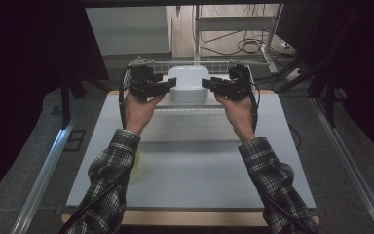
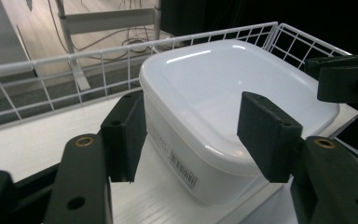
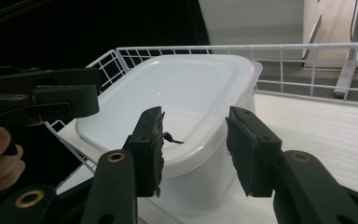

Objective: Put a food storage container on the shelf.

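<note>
Dark curtains flank a pale grey tabletop [image 1: 190, 165] with a wooden front edge. At its far end stands a white wire basket [image 1: 214, 66], and inside it sits a white rectangular plastic container with a lid [image 1: 189, 84], upright, a small printed label on its side wall. The left hand-held gripper [image 1: 168, 87] reaches in from the container's left, its jaws spread to either side of a lid corner, pads clear of the plastic. The right hand-held gripper [image 1: 209, 84] comes in from the right; its jaws are likewise parted around the opposite rim, not pinching it. Plaid sleeves [image 1: 108, 180] cover both forearms.
</note>
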Motion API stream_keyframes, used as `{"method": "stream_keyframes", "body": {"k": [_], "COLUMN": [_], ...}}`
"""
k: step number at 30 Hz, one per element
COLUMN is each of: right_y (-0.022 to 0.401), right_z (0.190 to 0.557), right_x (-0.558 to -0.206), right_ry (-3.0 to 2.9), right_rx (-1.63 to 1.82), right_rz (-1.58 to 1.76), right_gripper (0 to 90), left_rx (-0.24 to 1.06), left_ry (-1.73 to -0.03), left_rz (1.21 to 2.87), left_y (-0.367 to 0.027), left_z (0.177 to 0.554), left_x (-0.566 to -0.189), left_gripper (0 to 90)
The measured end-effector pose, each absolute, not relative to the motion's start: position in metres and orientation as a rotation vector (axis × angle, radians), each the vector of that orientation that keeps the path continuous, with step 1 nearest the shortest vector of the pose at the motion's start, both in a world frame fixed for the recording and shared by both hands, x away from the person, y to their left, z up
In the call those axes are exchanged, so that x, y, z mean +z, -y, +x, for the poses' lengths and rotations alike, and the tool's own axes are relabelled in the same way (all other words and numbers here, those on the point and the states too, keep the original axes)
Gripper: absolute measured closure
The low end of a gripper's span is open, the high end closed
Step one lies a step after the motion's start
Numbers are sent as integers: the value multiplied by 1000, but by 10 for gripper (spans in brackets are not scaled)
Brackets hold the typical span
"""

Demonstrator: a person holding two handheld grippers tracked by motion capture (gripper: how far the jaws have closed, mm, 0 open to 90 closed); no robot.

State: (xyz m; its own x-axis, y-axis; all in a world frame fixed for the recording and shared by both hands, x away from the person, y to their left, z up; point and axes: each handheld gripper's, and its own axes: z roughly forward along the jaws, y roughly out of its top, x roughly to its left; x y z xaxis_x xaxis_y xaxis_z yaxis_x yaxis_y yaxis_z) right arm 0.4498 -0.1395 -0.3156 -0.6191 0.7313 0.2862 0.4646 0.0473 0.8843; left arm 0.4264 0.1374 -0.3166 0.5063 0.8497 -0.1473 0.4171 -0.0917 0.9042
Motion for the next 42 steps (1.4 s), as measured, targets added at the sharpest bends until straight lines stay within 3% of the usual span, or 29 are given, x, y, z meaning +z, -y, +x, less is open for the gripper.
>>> {"method": "stream_keyframes", "body": {"k": [10,13,14,15,16,17,18,21,23,35,42], "right_y": [149,152,154,154,155,155,155,149,143,137,141], "right_z": [441,433,428,428,422,422,420,416,417,429,410], "right_x": [-315,-316,-318,-318,-320,-320,-322,-330,-336,-342,-343], "right_ry": [-2096,-2100,-2105,-2105,-2110,-2110,-2119,-2185,-2214,-2224,-2238], "right_rx": [1619,1601,1585,1585,1568,1568,1562,1532,1513,1520,1517], "right_rz": [1158,1132,1113,1113,1097,1097,1086,1050,1038,1073,1008], "right_gripper": [524,557,613,613,696,696,745,850,880,883,736], "left_rx": [485,478,480,481,451,451,425,375,361,393,407], "left_ry": [-991,-973,-968,-964,-954,-954,-948,-942,-940,-971,-933], "left_rz": [1697,1703,1704,1705,1708,1708,1713,1755,1774,1786,1818], "left_y": [-143,-144,-145,-146,-147,-147,-146,-141,-137,-128,-128], "left_z": [406,398,395,392,387,387,386,387,390,401,380], "left_x": [-316,-322,-324,-326,-332,-332,-335,-344,-347,-351,-359], "left_gripper": [406,462,531,531,643,706,706,849,890,855,709]}}
